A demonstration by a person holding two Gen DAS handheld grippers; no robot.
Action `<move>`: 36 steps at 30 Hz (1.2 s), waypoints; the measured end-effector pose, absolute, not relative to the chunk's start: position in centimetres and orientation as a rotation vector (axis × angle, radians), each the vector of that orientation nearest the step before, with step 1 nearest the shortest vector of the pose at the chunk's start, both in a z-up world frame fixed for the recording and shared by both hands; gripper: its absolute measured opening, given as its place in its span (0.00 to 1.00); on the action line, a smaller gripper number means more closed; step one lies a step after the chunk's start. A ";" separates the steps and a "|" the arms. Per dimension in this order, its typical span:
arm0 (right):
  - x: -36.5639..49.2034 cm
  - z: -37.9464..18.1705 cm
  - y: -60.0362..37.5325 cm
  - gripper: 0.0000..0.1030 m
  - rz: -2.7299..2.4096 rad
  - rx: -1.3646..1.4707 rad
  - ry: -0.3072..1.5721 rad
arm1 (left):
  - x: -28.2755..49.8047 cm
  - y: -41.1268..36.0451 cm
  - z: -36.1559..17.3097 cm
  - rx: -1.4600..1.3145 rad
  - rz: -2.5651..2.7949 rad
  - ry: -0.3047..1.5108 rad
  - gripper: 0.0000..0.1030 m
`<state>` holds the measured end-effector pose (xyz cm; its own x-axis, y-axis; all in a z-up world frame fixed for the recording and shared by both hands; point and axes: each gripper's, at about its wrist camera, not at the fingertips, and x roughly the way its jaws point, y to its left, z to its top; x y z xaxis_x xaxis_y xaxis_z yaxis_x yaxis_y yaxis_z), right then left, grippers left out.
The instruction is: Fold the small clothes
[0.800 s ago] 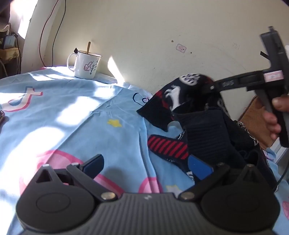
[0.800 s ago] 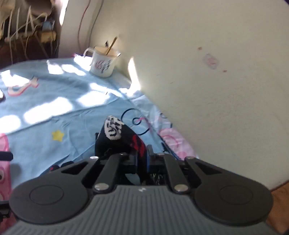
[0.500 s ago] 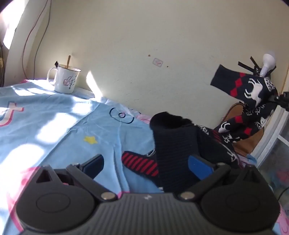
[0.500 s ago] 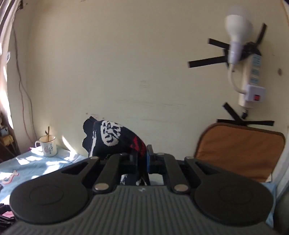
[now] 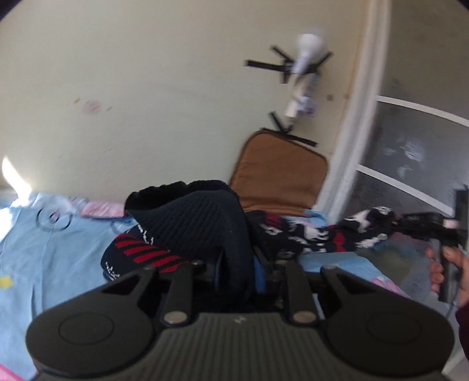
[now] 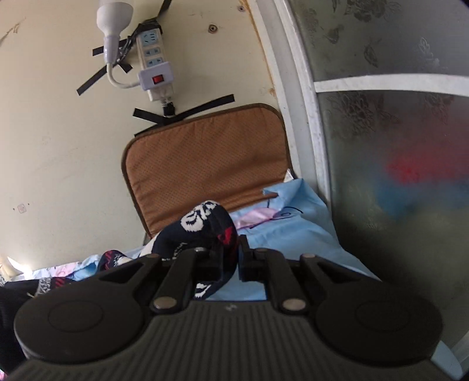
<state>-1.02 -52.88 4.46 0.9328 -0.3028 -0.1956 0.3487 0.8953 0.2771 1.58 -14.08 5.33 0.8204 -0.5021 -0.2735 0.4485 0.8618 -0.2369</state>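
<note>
1. A dark ribbed knit garment (image 5: 202, 225) bulged up at the centre of the left wrist view, its lower edge pinched in the left gripper (image 5: 237, 271), whose jaws were clenched on the cloth low in the frame.
2. A patterned sock (image 6: 205, 228), navy with white and red figures, humped up at the centre of the right wrist view, clamped in the right gripper (image 6: 231, 263), whose jaws were squeezed tight on it.
3. In the left wrist view that same sock (image 5: 328, 234) stretched from the middle toward the right edge, where the right gripper (image 5: 395, 224) held its far end and a hand (image 5: 448, 272) gripped the handle.
4. A second piece with red stripes (image 5: 140, 252) lay just left of the ribbed garment, partly under it and touching it.
5. All of it sat on or just above a light blue bedsheet (image 5: 44, 252) printed with pink shapes and a yellow star, filling the lower left of the left view.
6. A brown cushion (image 6: 205, 164) leaned against the cream wall just behind the clothes, mid-frame in the right view.
7. Above it, at the upper left, a white power strip (image 6: 154, 61) and a bulb lamp (image 6: 112, 26) were stuck to the wall with black tape.
8. A frosted glass door (image 6: 390, 146) in a white frame filled the right side.
</note>
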 end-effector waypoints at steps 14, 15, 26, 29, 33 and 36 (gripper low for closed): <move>-0.8 3.5 -54.2 0.12 -0.341 0.342 0.121 | -3.8 -18.0 5.6 0.058 -0.853 0.308 0.48; -0.9 3.3 -54.5 0.12 -0.351 0.353 0.120 | -3.2 -16.8 5.9 0.014 -0.814 0.304 0.49; -2.1 2.4 -54.7 0.12 -0.362 0.405 0.099 | 12.4 -13.9 -0.6 -0.168 -0.416 0.761 0.42; -2.6 2.6 -54.5 0.12 -0.354 0.405 0.097 | 13.7 -15.5 -2.2 -0.174 -0.383 0.803 0.32; -3.2 3.2 -54.0 0.12 -0.346 0.388 0.086 | 13.7 -15.4 -0.9 -0.227 -0.305 0.782 0.04; -3.7 4.2 -53.3 0.12 -0.334 0.371 0.049 | 12.4 -11.9 3.0 -0.275 -0.230 0.649 0.04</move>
<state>-3.73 -53.32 4.18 0.9441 -0.3114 -0.1077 0.3293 0.8780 0.3475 12.44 -11.85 2.99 0.7733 -0.2949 -0.5613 0.1246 0.9387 -0.3215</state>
